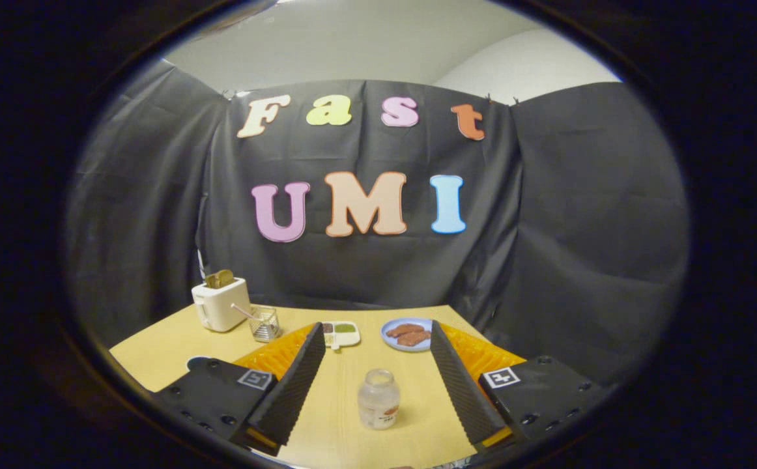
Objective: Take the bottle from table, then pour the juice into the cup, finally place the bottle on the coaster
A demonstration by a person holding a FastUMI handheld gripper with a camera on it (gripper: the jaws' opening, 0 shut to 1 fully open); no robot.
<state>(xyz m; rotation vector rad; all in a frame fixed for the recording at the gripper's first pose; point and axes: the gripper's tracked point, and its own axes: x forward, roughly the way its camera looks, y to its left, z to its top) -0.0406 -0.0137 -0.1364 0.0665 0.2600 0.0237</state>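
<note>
Tool [378, 384] spread wide, gripping nothing; bottle [378, 398] upright on table [157, 365] between fingers, touching neither. Beyond bottle: plate [408, 335], toaster [221, 303]. Bottle likely rigid, smooth, slippery; take hold mid-body, below neck

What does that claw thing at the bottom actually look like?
The claw has two long, flat fingers with ribbed inner faces, spread open with the bottle between them. Each sits on a dark block with screw holes, carrying a square black-and-white marker.
</note>
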